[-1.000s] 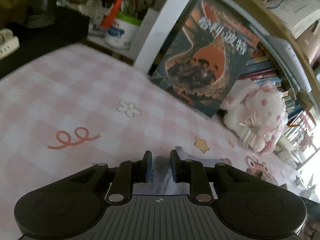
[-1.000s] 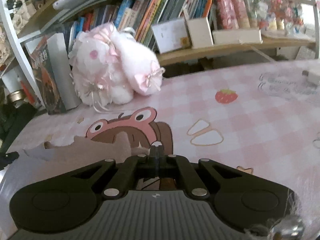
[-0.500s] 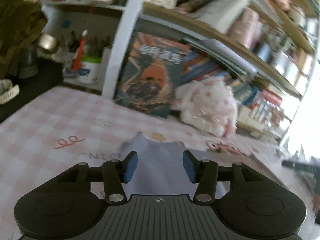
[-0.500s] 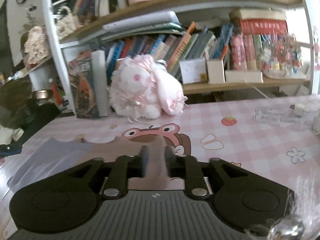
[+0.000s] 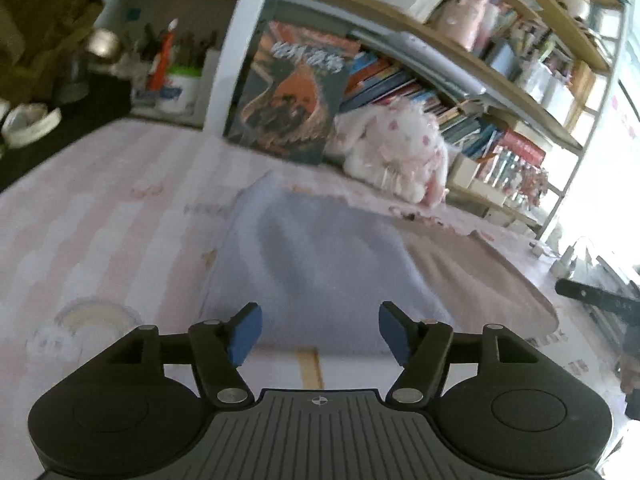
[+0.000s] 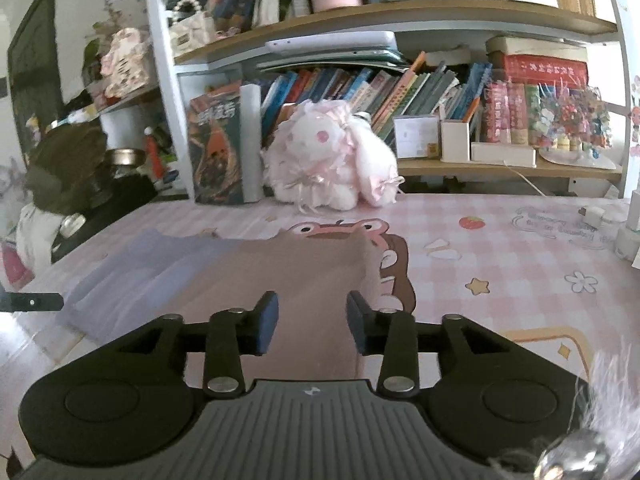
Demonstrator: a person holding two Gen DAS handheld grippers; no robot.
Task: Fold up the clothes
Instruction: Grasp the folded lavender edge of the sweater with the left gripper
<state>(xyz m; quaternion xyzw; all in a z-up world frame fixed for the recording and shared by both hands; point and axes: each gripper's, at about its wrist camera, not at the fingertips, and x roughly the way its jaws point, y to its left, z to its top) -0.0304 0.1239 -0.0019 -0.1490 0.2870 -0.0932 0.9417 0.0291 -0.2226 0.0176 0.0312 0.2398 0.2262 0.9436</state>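
Clothes [image 5: 320, 264] lie flat on the pink checked counter [image 5: 100, 232], plush bunny [image 6: 332, 160] at 12 o'clock; left claw [image 5: 320, 334] and right claw [image 6: 312, 322] both released, gripping nothing.

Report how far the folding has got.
Done: the two-tone garment lies flat in a folded rectangle on the pink checked table cover, lavender part left, brownish-pink part right. In hand: nothing; the left gripper and right gripper are both open above it. Left: possibly another fold, judging by its width.
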